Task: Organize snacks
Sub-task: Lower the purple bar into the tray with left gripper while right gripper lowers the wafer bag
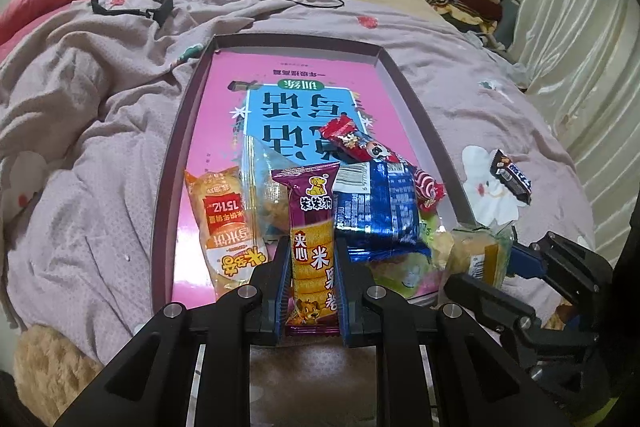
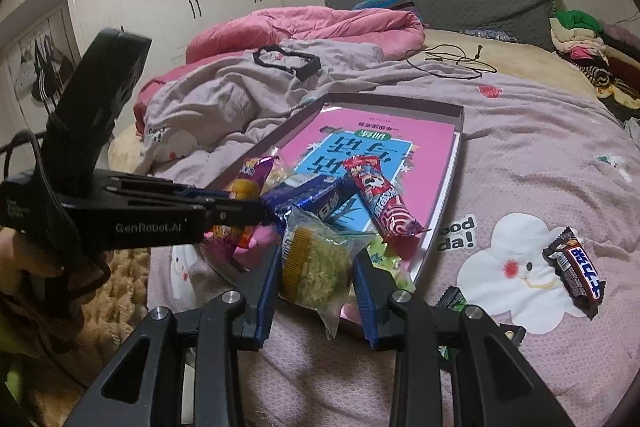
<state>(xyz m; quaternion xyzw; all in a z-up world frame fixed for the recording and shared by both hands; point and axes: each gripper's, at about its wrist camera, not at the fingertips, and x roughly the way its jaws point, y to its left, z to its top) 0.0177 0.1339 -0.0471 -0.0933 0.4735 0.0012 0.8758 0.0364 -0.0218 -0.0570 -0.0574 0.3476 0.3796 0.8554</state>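
Note:
A shallow box lies on the bed with a pink book in it and several snack packs heaped at its near end. My left gripper is shut on a purple and yellow rice-roll pack, held upright over that near end. An orange pack, a blue pack and a red stick pack lie around it. My right gripper is shut on a clear bag of pale cake just over the box's near corner. A dark chocolate bar lies on the sheet to the right, outside the box.
A pink quilt and rumpled grey sheet lie to the left beyond the box, with a black frame on them. A cable and folded clothes sit at the back. A dark wrapper lies by my right finger.

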